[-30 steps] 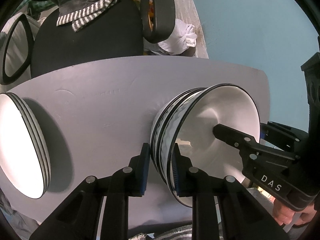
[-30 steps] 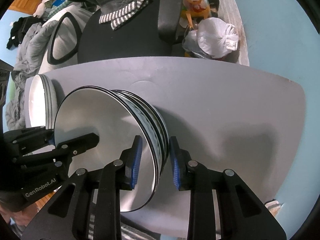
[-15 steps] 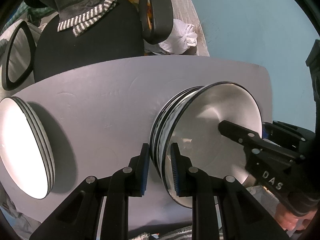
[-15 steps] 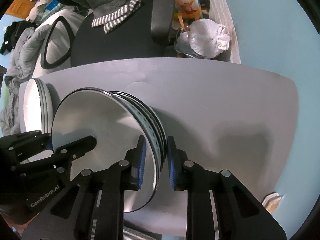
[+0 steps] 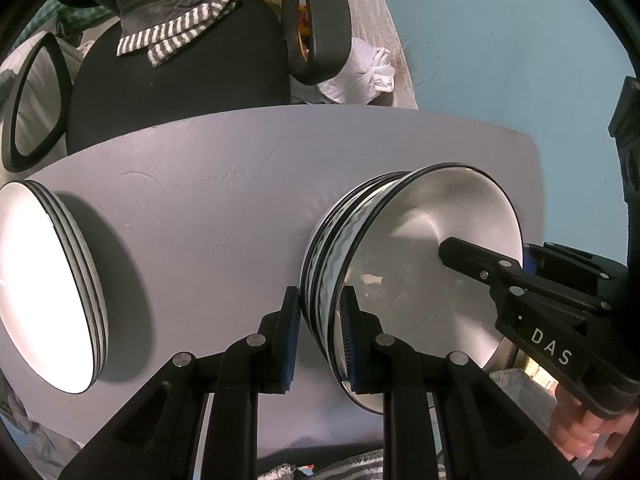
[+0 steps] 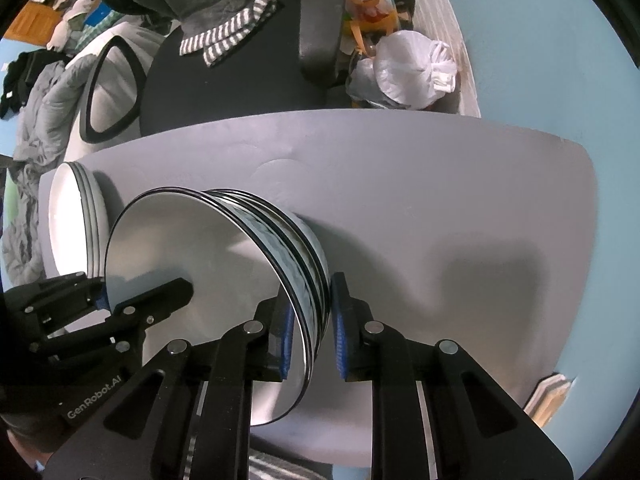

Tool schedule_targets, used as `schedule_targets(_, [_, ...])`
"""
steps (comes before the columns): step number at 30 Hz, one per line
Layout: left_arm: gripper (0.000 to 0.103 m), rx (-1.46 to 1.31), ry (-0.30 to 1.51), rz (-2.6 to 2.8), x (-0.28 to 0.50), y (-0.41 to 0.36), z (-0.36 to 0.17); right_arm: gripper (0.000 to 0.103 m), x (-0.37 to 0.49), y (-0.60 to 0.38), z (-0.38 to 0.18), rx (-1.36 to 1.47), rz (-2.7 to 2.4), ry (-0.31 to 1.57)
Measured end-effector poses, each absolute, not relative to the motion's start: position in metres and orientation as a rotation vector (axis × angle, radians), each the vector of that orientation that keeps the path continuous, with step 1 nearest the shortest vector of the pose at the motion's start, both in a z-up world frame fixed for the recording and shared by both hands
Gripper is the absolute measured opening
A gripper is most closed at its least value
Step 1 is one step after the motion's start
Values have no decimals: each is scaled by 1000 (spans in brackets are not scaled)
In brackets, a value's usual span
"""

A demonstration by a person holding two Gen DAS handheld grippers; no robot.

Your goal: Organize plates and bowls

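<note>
Left wrist view: the left gripper (image 5: 319,332) stands narrow, its blue pads clamped over the rim of the bowls (image 5: 404,272), one finger outside the stack's wall and one inside the top bowl. From the right, the right gripper (image 5: 486,258) reaches into the same bowl, one finger inside and the other behind the far rim, with a hand (image 5: 580,430) on its handle at the lower right edge. Right wrist view shows the right gripper (image 6: 313,328) narrow as well; its jaws have just been closing, and the pads now sit on either side of the bowls' (image 6: 208,276) rim, the left pad inside and the right pad against the outer wall. The left gripper (image 6: 120,300) holds the opposite rim there. The nested bowls, white inside with dark rims, sit near the middle of the grey bench (image 5: 224,200). A stack of plates (image 5: 44,296) lies on the bench's left end, well apart from the bowls. Beyond the bench stands a black chair (image 5: 180,92) with a striped cloth (image 5: 180,34) over it, and a white bag (image 6: 408,68) lies on the floor by the blue wall.
</note>
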State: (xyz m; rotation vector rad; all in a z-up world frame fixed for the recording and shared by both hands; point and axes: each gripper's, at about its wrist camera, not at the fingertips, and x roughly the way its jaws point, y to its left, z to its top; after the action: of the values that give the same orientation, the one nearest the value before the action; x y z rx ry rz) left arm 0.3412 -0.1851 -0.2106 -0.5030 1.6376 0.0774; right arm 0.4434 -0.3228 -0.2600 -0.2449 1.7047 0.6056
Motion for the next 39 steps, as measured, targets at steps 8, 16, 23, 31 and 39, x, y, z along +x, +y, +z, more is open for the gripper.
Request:
schedule_targets(8, [17,-515,1644,88,332,-176,-211,16,437,-321,-261,-212,609,1731])
schedule_targets(16, [17,-546,1648,127,312,-157,-212,16,419,-300,-262,-238,640,1749])
schedule_targets(23, [17,-558,1634,163,291,-138,-206,15,401,-280,-260,-269,677,1749])
schedule_targets(31, [17,-595,1618,181,273,-120,-200,16,386,-259,-256,-291,703,1743])
schedule_targets(39, [17,-596,1595,191,263,-104,-185,16,377,-241,-241,-310,722,1720])
